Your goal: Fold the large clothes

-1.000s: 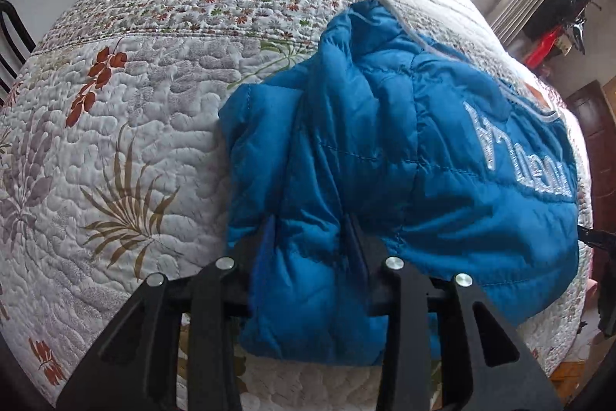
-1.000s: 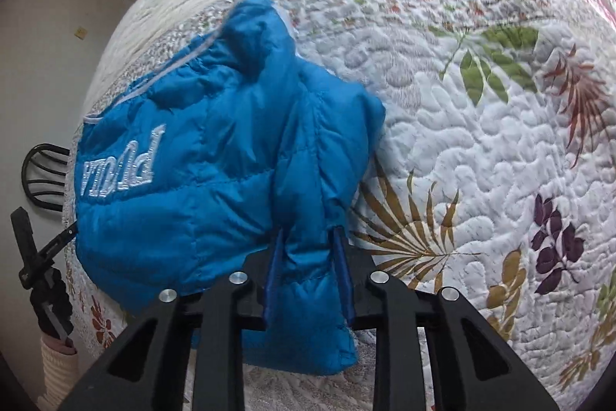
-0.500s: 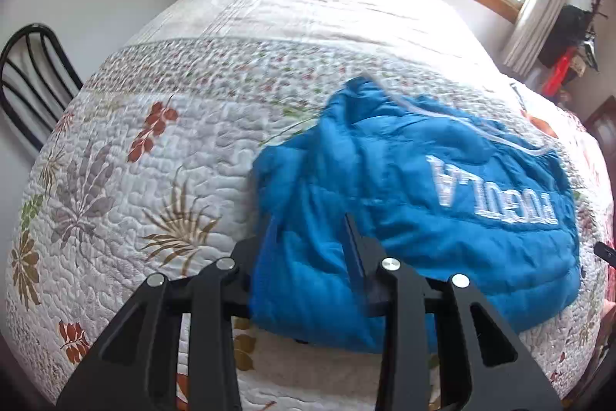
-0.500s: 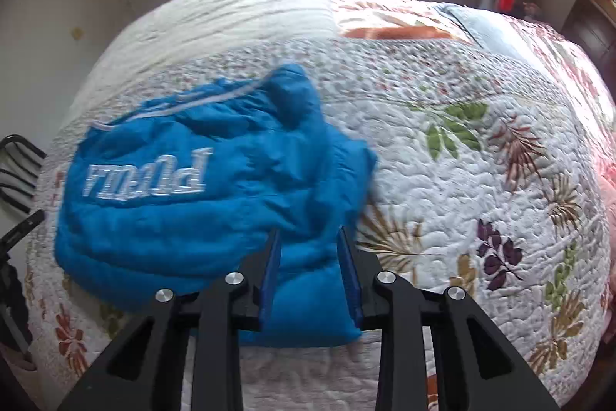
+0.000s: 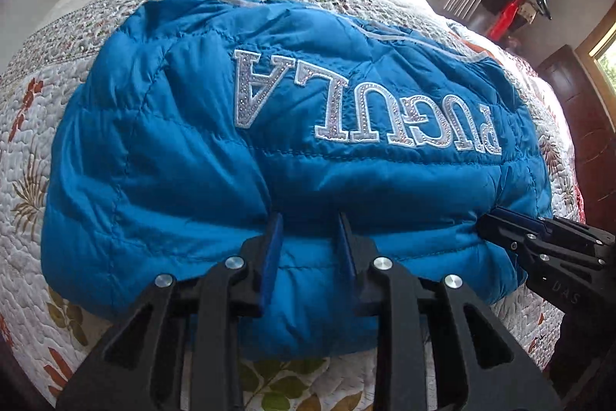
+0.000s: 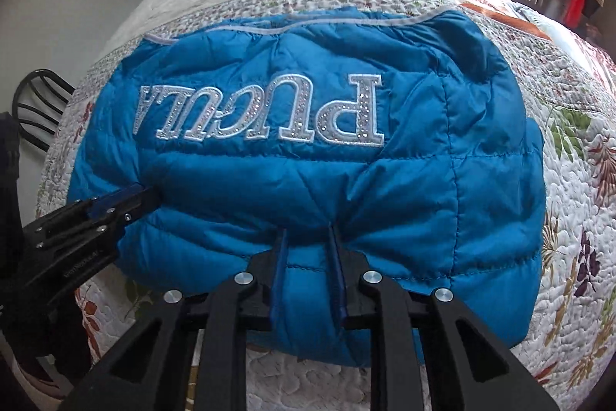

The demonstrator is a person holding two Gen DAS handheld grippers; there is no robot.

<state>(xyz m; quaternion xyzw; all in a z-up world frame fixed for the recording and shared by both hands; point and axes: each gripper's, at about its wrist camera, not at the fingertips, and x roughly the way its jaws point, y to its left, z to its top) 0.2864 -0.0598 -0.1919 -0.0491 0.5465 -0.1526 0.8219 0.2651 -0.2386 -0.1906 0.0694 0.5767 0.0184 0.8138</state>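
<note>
- Left gripper (image 5: 310, 237): jaws have just been closing, blue padding pinched between them at the near hem, left part.
- Blue puffer jacket (image 5: 269, 156): lies folded into a compact bundle on the quilted bed (image 5: 34, 126), towards its near edge, lettering up; sleeves look tucked under.
- Right gripper (image 6: 308, 245): jaws likewise just closing, clamped on the hem's right part.
- Judgement: folding mostly done; squaring or a last fold remains.
</note>
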